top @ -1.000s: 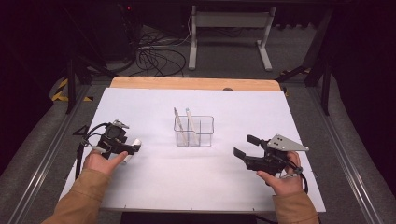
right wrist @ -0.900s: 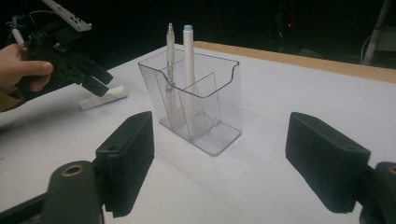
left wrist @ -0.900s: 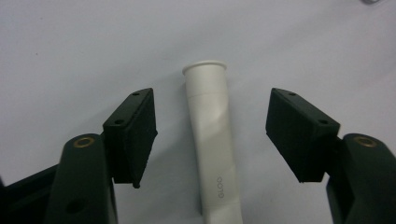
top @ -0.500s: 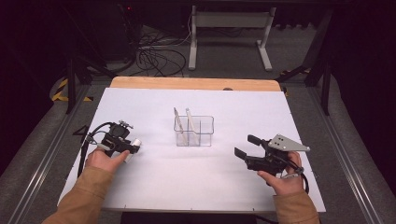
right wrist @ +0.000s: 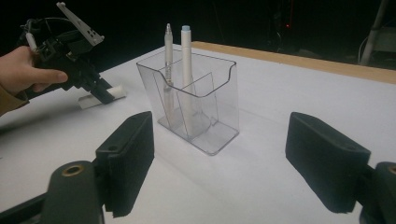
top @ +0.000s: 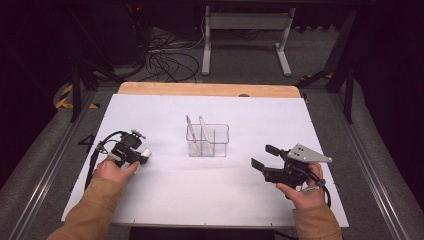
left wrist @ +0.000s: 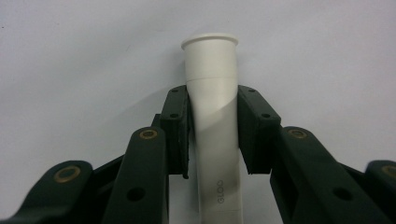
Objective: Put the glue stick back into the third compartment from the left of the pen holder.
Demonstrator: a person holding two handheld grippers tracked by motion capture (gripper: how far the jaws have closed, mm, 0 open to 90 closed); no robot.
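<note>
The left gripper [left wrist: 212,135] has just closed on a white tube [left wrist: 215,121] lying near the counter's [top: 165,110] left edge. The right gripper [top: 265,156], jaws apart, holds nothing near the right edge.

A white surface [top: 250,190] with a wooden far edge sits on grey floor [top: 45,165]. Behind it, in the dark, are cables [top: 165,57] and a metal frame [top: 247,30].

- A lab or test room, dark around the edges.
- White sheet [top: 165,110] covering a wooden table [top: 210,89].
- Loose cables [top: 165,57] on grey carpet [top: 45,165].
- Metal stand [top: 245,22] behind the table.
- Hazard tape [top: 64,96] on the floor.
</note>
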